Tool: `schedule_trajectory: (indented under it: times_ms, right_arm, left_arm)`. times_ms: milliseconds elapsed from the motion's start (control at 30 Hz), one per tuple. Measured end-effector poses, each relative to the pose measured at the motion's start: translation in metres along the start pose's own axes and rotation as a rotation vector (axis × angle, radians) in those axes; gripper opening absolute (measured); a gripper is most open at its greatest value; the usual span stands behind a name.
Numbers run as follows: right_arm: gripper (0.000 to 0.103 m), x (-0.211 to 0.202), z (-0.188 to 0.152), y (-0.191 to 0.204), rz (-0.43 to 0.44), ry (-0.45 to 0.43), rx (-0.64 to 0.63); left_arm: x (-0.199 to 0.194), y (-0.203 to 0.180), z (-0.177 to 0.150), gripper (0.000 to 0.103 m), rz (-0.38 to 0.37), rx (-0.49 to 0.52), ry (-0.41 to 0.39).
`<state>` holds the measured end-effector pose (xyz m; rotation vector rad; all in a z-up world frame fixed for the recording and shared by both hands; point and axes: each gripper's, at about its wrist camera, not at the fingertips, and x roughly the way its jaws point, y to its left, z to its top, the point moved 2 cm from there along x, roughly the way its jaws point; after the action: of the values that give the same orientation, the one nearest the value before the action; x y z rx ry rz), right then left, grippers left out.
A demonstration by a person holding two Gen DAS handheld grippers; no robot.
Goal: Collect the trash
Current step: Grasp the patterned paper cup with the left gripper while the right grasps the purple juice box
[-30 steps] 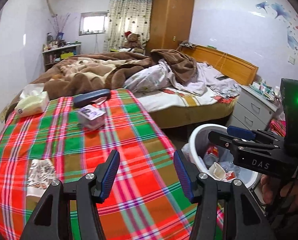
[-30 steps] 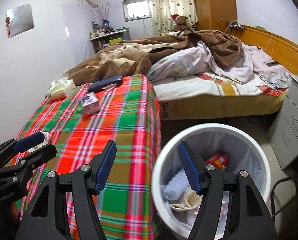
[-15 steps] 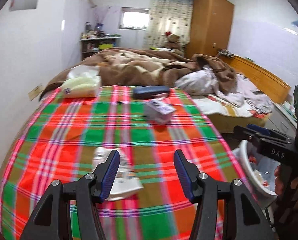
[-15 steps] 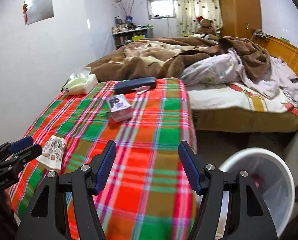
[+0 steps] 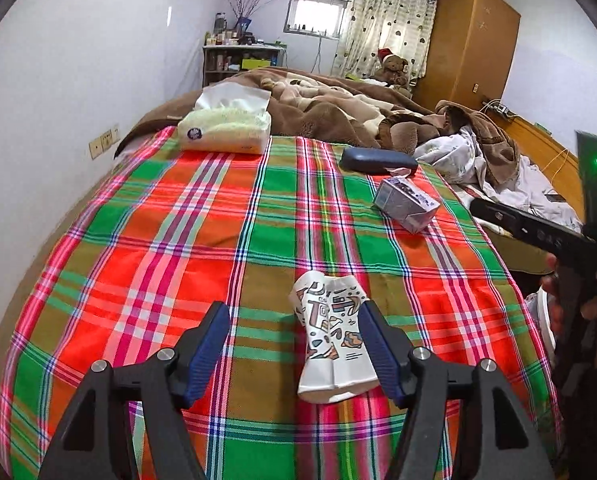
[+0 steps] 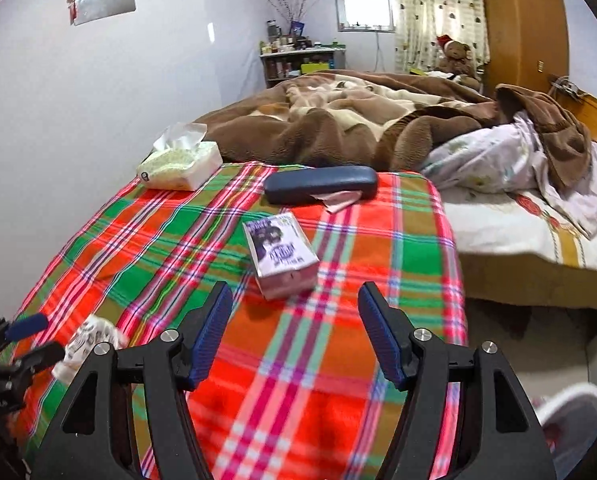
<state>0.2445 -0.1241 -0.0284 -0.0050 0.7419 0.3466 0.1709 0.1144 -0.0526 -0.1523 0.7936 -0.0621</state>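
A crushed white paper cup (image 5: 332, 344) with coloured drawings lies on the plaid tablecloth (image 5: 202, 240). My left gripper (image 5: 296, 350) is open, and the cup lies between its fingers, close to the right finger. The cup also shows blurred in the right wrist view (image 6: 86, 340). A small purple-and-white carton (image 6: 280, 256) lies on the cloth ahead of my right gripper (image 6: 294, 336), which is open and empty above the cloth. The carton shows in the left wrist view too (image 5: 406, 204). The white trash bin's rim (image 6: 574, 416) is at lower right, beside the table.
A tissue pack (image 5: 226, 128) sits at the far left corner of the table. A dark blue glasses case (image 6: 320, 188) lies at the far edge with a pink paper scrap (image 6: 340, 202) under it. A bed with brown blankets (image 6: 358, 120) is behind.
Both grippers have swung left from over the bin to over the table. The left one has closed in on the crushed cup, which now lies between its fingers.
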Motion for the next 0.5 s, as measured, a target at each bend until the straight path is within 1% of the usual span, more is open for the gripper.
schedule_trajectory:
  times_ms: [67, 167, 267, 400, 500]
  right_arm:
    - [0.073, 0.009, 0.005, 0.002, 0.005, 0.006, -0.016]
    - [0.073, 0.023, 0.01, 0.006, 0.012, 0.022, -0.045]
    - [0.073, 0.035, 0.014, 0.004, 0.037, 0.027, -0.033]
    - [0.073, 0.05, 0.017, 0.007, 0.025, 0.039, -0.06]
    - [0.073, 0.063, 0.019, 0.01, 0.048, 0.065, -0.07]
  left_arm:
    - [0.008, 0.002, -0.002, 0.067, -0.028, -0.012, 0.023]
    - [0.02, 0.001, -0.007, 0.067, -0.03, -0.014, 0.05]
    - [0.031, -0.001, -0.01, 0.067, -0.046, -0.021, 0.083]
    - [0.042, -0.005, -0.015, 0.067, -0.07, -0.025, 0.12]
    - [0.044, -0.005, -0.016, 0.066, -0.068, -0.028, 0.118]
